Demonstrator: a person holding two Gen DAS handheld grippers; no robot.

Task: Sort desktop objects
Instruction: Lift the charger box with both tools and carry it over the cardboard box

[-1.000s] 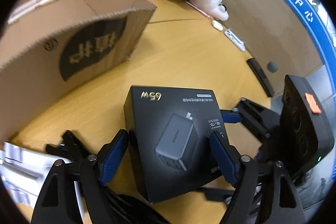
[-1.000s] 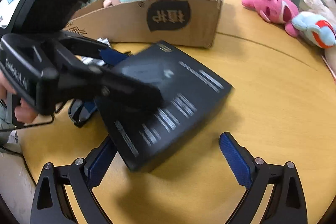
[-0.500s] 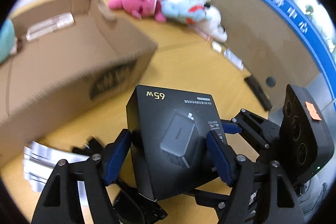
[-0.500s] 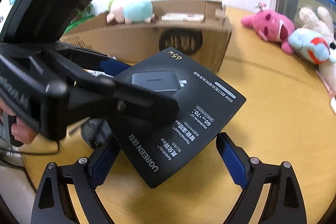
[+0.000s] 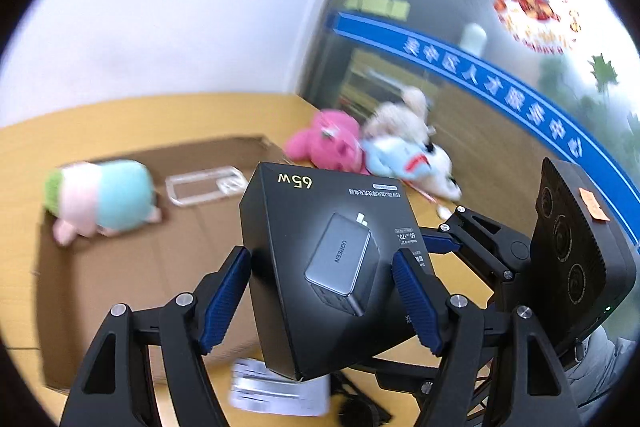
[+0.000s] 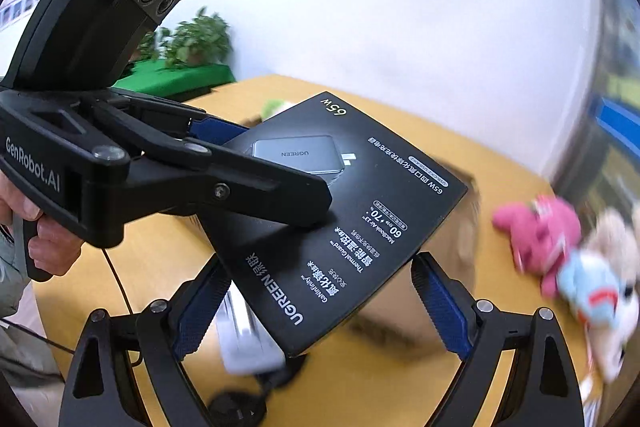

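Observation:
My left gripper (image 5: 322, 301) is shut on a black charger box (image 5: 332, 267) marked 65W and holds it high above the table, over the near edge of an open cardboard box (image 5: 132, 275). In the right wrist view the same charger box (image 6: 360, 227) is clamped by the left gripper's fingers (image 6: 280, 195). My right gripper (image 6: 320, 311) is open just under the charger box's near corner; whether it touches is unclear. The cardboard box holds a pastel plush (image 5: 100, 199) and a clear plastic case (image 5: 206, 183).
A pink plush (image 5: 330, 147), a blue plush (image 5: 400, 155) and a cream plush (image 5: 404, 115) lie at the far table edge. White packets (image 5: 280, 387) and black cables (image 6: 240, 399) lie on the wooden table (image 6: 400, 379) below the grippers.
The left gripper has lifted the charger box off the table and carried it up toward the cardboard box. The right gripper rose with it and stays open beneath.

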